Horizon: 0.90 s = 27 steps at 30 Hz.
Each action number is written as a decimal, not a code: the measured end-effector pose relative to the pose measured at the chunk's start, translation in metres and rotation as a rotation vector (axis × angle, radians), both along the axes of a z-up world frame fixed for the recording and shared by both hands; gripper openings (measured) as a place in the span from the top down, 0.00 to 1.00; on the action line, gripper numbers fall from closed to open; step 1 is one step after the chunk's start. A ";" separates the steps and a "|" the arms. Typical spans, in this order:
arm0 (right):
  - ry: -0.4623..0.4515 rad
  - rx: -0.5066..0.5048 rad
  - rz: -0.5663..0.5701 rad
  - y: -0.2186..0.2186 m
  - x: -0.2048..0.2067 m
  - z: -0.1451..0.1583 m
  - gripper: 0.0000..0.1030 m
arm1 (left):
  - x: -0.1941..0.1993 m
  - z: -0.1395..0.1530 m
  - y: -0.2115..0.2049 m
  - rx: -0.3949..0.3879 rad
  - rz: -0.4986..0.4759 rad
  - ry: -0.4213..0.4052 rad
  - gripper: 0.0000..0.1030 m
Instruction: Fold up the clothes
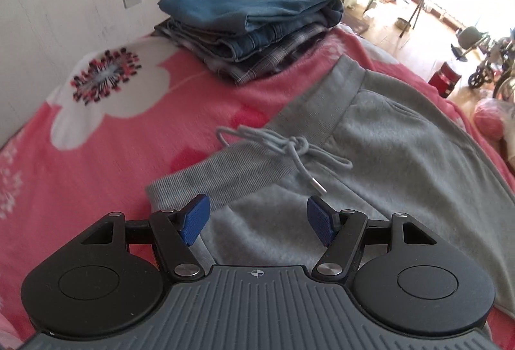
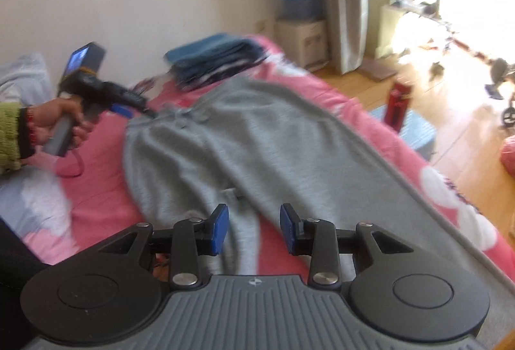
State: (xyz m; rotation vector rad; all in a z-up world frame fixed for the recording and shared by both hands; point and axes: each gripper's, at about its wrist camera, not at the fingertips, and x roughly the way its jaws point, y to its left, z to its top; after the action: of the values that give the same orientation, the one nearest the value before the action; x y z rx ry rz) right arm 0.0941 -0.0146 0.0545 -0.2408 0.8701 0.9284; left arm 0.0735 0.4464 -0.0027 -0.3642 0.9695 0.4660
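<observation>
Left claw (image 1: 257, 218) spread over the gray sweatpants' (image 1: 370, 163) waistband; right claw (image 2: 254, 227) spread above legs running away from it.

grey sweatpants (image 1: 386, 137) lie spread flat on the pink bed (image 1: 135, 137), ribbed waistband at the far left, its drawstring (image 1: 289, 147) tied in a loose knot, legs running near. beyond the waistband sits a folded stack (image 1: 251, 24), blue jeans on top.

left gripper (image 1: 257, 219) open-fingered, right gripper (image 2: 254, 229) likewise
</observation>
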 end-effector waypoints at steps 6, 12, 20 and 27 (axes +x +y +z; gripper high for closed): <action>0.120 0.134 0.060 0.052 -0.018 -0.045 0.64 | -0.025 0.003 0.018 -0.044 0.037 -0.035 0.35; 0.145 0.208 0.127 0.099 -0.033 -0.094 0.64 | -0.038 -0.014 0.032 -0.128 0.057 -0.011 0.35; 0.159 0.133 0.293 0.148 -0.039 -0.137 0.64 | -0.051 -0.042 0.046 -0.241 0.085 0.025 0.42; 0.172 0.146 0.326 0.192 -0.041 -0.152 0.64 | -0.051 -0.066 0.054 -0.299 0.141 0.050 0.49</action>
State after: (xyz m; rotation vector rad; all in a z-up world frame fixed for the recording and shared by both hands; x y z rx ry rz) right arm 0.0532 0.1778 -0.0975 -0.1812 0.9322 1.3265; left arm 0.0224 0.5005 -0.0686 -0.6967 1.0692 0.4602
